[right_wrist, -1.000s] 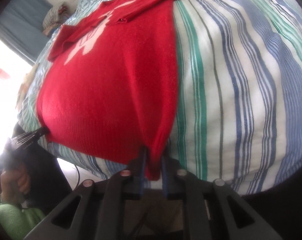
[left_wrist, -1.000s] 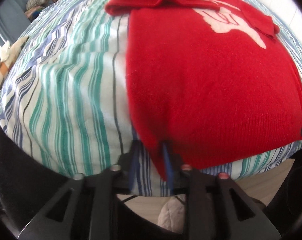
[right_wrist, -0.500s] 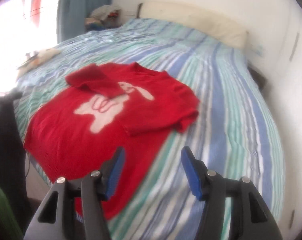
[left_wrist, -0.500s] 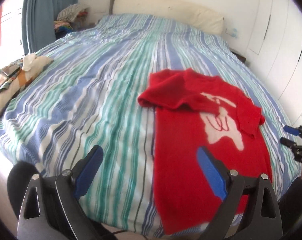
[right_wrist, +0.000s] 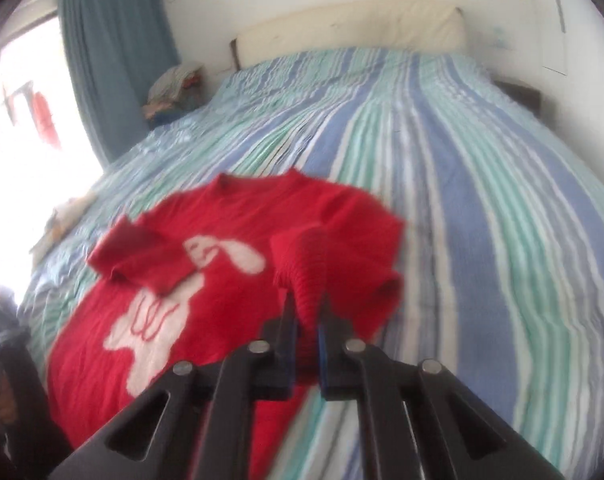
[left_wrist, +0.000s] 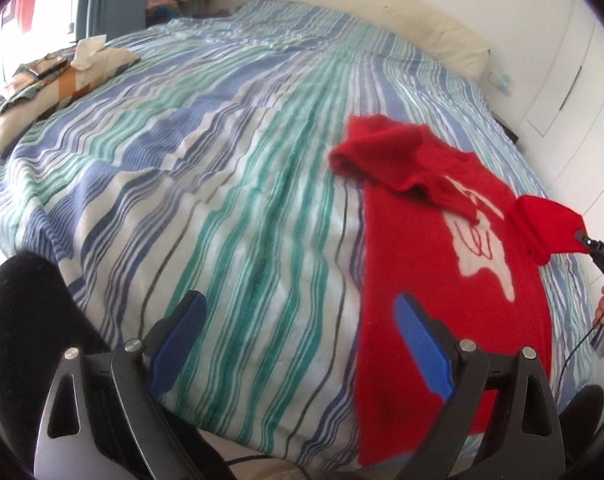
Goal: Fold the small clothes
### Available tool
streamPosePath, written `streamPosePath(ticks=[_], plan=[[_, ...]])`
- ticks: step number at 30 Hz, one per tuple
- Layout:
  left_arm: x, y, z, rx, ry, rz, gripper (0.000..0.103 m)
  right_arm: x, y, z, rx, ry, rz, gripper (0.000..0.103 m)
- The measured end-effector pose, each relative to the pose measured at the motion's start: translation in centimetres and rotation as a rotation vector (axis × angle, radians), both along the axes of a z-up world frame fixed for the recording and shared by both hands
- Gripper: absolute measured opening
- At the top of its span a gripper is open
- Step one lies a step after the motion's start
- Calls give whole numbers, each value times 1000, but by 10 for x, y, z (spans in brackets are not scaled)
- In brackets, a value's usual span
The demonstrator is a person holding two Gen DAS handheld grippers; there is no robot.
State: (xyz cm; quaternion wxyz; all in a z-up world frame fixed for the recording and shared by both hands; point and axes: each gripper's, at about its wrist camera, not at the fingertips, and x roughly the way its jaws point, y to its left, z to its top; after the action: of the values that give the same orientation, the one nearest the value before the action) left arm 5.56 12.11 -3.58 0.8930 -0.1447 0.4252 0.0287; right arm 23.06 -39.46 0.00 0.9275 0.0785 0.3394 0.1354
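Red sweater (left_wrist: 433,280) with a white figure on its chest lies flat on the striped bed cover (left_wrist: 222,200), close to the foot edge of the bed and toward my right-hand side of it. Its hem hangs over that near edge. One sleeve (left_wrist: 405,168) is folded across the chest, its cuff end resting beside the white figure. The other sleeve (right_wrist: 313,276) is lifted off the body of the garment: my right tongs (right_wrist: 305,320) are pressed together on its ribbed cuff, and the cloth bunches up between the blue pads. In the left wrist view that same cuff hangs from the black tips at the far right, clear of the cover.

My left tongs (left_wrist: 298,336) are spread wide and hold nothing; they hover over the bed's foot edge, one pad above the stripes, the other over the sweater's left side edge.

Beyond the neckline the cover runs bare up to the cream headboard (right_wrist: 349,28). To the left of the sweater lies a broad stretch of open stripes, reaching a pile of patterned cloth (left_wrist: 50,84) near the far left edge. A blue curtain (right_wrist: 114,60) hangs by the window side.
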Motion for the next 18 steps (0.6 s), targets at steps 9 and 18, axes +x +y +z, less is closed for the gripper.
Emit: streamPosePath(ticks=[9,18], plan=[[8,-17,-4,-8,52,-22,95,-47,-221,-11,214,3,-610,8],[12,-45,14,72,35,-85,95,-73,-254,-67,480,109,-760,8]])
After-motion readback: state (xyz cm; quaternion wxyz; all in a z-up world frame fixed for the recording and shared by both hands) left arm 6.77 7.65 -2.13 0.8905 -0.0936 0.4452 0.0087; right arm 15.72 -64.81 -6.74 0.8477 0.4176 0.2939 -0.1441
